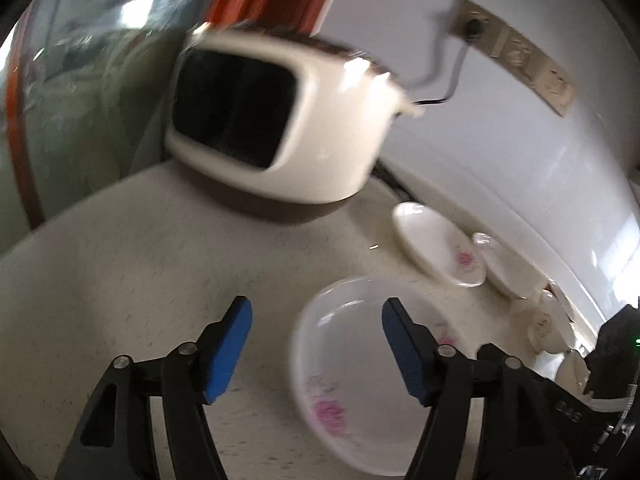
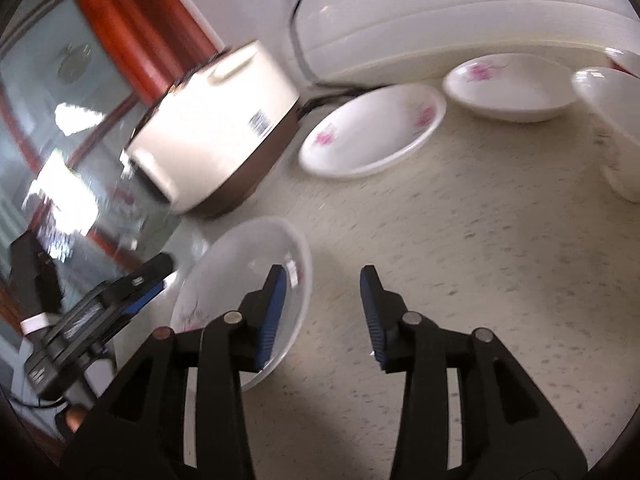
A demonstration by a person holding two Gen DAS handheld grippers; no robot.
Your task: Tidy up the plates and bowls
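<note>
The near plate (image 2: 240, 300) lies flat on the table (image 2: 460, 240), between both grippers; glazed, stiff, likely slippery and breakable, best pinched at its rim; left gripper (image 1: 316, 344) and right gripper (image 2: 324, 312) fingers apart, empty.

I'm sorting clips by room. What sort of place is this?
Likely a home kitchen counter: a speckled worktop, a rice cooker plugged into a wall socket, and floral plates along the wall.
</note>
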